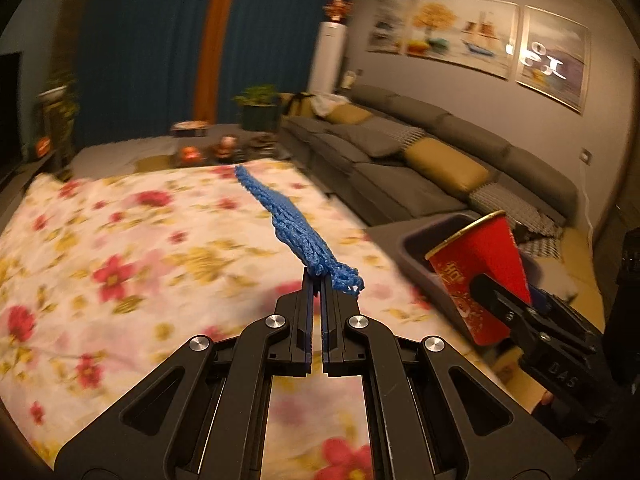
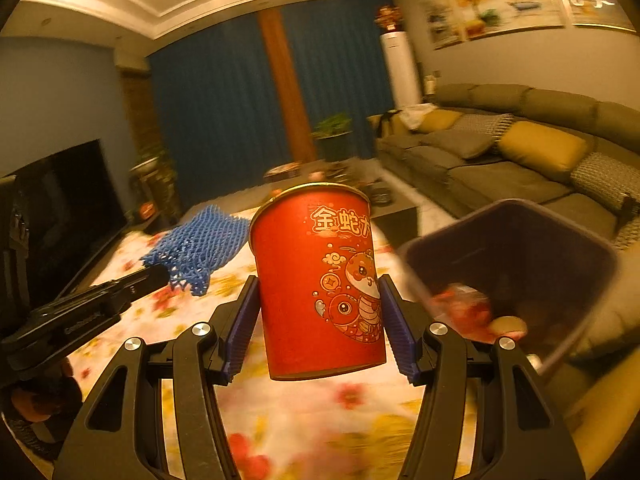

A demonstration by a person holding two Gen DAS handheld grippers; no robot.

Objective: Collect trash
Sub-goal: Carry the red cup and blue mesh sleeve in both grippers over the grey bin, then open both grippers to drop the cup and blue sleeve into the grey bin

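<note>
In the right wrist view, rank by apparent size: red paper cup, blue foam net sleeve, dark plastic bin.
1. Dark plastic bin, though partly cut off by the gripper.
2. Red paper cup, enlarged by nearness to the camera.
3. Blue foam net sleeve, clearly smallest.

A flower-printed cloth (image 1: 120, 248) covers the surface. A grey sofa (image 1: 400, 152) with mustard cushions (image 1: 444, 164) lines the wall beneath framed paintings (image 1: 440, 36). Blue curtains (image 2: 224, 104) hang behind a dark television (image 2: 68, 200).

Black angular tongs (image 1: 319, 280), silver round screws, ribbed blue pads (image 2: 244, 328), embossed lettering
</note>
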